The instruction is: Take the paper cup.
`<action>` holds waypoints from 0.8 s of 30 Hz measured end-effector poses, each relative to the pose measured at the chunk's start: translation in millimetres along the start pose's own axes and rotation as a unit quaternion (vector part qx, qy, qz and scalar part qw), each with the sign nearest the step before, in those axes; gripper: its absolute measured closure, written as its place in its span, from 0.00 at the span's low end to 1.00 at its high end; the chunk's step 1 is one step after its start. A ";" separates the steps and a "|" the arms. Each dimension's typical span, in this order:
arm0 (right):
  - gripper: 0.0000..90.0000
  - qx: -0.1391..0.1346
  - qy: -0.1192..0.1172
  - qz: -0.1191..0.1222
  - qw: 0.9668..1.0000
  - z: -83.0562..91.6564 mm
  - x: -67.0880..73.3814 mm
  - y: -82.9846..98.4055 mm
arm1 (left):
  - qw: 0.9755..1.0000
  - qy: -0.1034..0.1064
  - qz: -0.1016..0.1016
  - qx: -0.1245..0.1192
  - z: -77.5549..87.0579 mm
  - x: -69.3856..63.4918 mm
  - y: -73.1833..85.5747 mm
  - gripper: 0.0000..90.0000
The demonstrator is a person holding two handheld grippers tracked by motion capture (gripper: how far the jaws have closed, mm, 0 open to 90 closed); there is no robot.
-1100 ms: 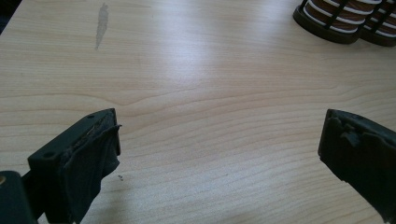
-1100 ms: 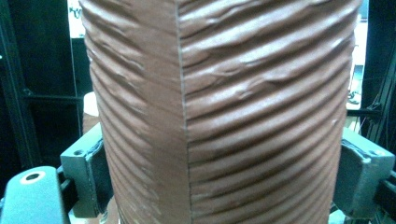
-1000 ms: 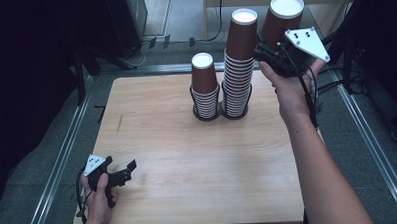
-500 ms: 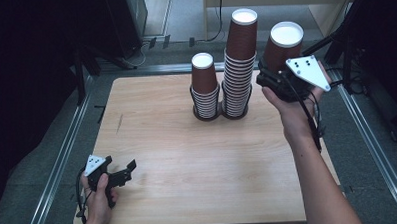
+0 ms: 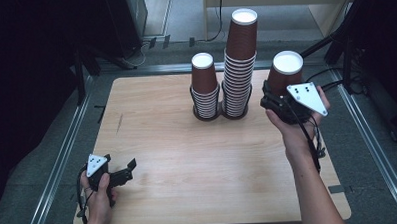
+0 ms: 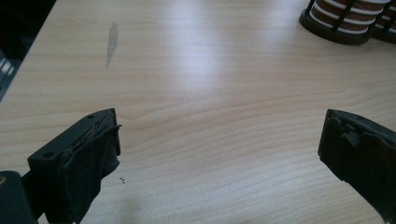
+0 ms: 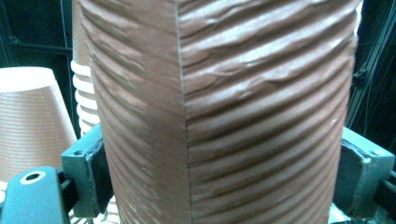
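My right gripper (image 5: 277,95) is shut on a single brown ribbed paper cup (image 5: 286,71), held upside down above the table's right side, just right of the stacks. In the right gripper view the cup (image 7: 224,112) sits squeezed between both jaws. Two stacks of upturned brown cups stand in black wire holders at the back middle: a short stack (image 5: 204,87) and a tall stack (image 5: 239,60). My left gripper (image 5: 119,162) rests open near the front left corner. In the left gripper view its jaws (image 6: 219,130) stand wide apart over bare wood.
The wooden table (image 5: 188,157) has metal rails along its left and right sides. A faint grey smear (image 6: 111,42) marks the wood on the left. The short stack's holder base (image 6: 336,23) lies far ahead of my left gripper. Dark equipment surrounds the table.
My right gripper has come down and toward the person with the cup, from high beside the tall stack to lower at its right. The left gripper has stayed put.
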State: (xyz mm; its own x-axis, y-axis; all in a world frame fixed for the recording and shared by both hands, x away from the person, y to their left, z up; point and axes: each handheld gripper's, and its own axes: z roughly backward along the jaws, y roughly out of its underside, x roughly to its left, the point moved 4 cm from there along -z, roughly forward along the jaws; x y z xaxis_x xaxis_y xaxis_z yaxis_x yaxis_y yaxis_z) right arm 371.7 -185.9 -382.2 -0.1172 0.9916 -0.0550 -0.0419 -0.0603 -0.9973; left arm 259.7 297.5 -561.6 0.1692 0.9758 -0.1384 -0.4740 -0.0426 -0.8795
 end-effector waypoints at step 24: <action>0.13 0.021 -0.020 -0.019 0.999 20.1 -14.1 60.1 | 0.997 0.030 -0.056 -0.045 -23.6 -72.8 -61.8 0.00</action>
State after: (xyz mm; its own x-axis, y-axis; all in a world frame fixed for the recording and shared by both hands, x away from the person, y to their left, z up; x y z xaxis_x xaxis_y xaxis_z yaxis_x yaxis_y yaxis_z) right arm 350.8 -205.8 -440.4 -0.1548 0.9879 -0.0137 -0.0894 -0.0278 -0.9956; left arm 297.0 224.0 -507.9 0.2687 0.9612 -0.0624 -0.3709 0.0435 -0.9276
